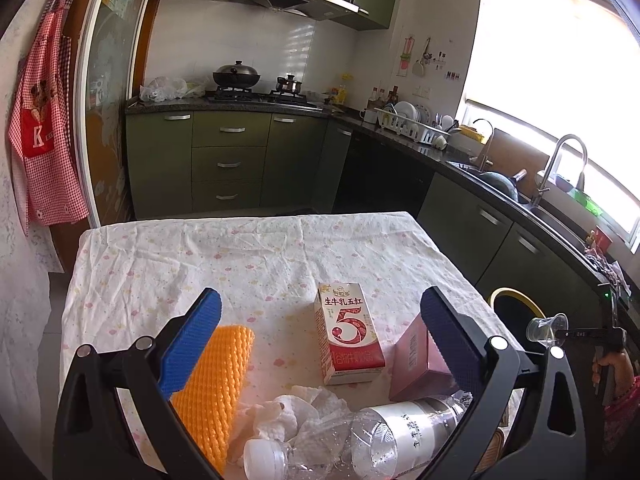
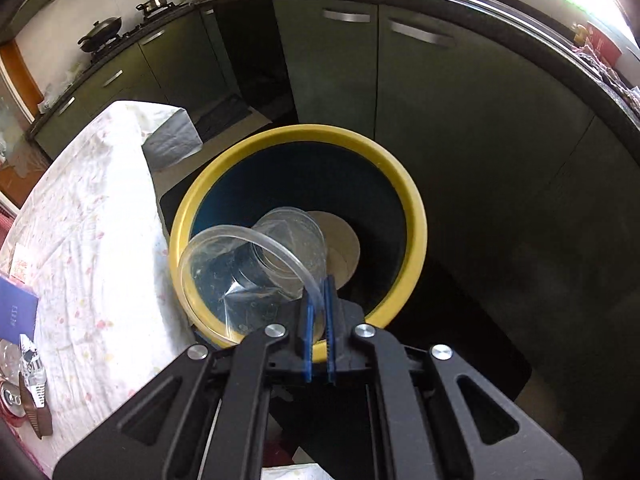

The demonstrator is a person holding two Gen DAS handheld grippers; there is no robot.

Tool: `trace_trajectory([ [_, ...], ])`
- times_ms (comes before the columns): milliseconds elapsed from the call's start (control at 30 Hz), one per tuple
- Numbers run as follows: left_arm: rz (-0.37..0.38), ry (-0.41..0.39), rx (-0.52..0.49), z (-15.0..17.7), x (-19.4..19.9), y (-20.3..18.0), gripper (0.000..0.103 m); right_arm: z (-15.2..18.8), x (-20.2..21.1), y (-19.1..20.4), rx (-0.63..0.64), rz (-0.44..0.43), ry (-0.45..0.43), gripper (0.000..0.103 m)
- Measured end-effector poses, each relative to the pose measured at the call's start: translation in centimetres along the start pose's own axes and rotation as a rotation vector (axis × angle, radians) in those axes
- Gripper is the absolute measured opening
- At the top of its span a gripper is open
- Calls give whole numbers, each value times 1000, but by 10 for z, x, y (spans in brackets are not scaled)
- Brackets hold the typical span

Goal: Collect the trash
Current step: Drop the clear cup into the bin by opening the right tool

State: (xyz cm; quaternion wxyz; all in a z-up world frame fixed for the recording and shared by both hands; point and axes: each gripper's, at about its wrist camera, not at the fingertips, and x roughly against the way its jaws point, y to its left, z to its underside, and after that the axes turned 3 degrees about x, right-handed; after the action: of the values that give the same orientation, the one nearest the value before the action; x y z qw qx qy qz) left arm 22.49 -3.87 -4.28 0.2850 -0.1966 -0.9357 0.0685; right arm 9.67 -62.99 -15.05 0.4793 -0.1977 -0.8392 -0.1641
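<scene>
My right gripper (image 2: 318,292) is shut on the rim of a clear plastic cup (image 2: 256,268) and holds it tilted over the yellow-rimmed trash bin (image 2: 412,200) beside the table. The cup (image 1: 546,327) and bin (image 1: 516,294) also show at the right of the left wrist view. My left gripper (image 1: 320,312) is open above the table, over a red and white milk carton (image 1: 348,340), a pink box (image 1: 416,364), an orange foam net (image 1: 216,388), crumpled white tissue (image 1: 288,412) and a crushed clear plastic bottle (image 1: 380,436).
The table has a floral white cloth (image 1: 240,256). Green kitchen cabinets (image 1: 228,160) and a dark counter with a sink run behind and to the right. In the right wrist view a blue booklet (image 2: 16,312), a wrapper and a red can (image 2: 10,404) lie at the table's near end.
</scene>
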Motion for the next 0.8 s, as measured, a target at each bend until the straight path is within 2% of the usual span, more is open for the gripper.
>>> trace_trajectory([
  [67,3,3,-7,1,-1,-2,98,-5,-8,-6,-17,15,12,18],
  [100,5,3,-11,1,-1,-3,98,-6,-7,-8,-27,17,2,30],
  [133,6,3,-15,2,-1,-4,98,-7,-5,-10,-35,24,-14,34],
  [233,15,7,-25,3,-1,-7,98,-4,5,-10,-43,8,-55,34],
  [433,40,22,-52,5,-3,-17,98,28,34,13,0,-32,-127,39],
  [667,47,74,-101,7,-4,-37,98,56,46,37,55,-108,-150,40],
  [733,91,116,-132,7,-4,-48,98,58,48,43,76,-121,-156,40],
  [800,168,178,-150,8,-7,-61,98,59,51,47,86,-148,-162,40],
])
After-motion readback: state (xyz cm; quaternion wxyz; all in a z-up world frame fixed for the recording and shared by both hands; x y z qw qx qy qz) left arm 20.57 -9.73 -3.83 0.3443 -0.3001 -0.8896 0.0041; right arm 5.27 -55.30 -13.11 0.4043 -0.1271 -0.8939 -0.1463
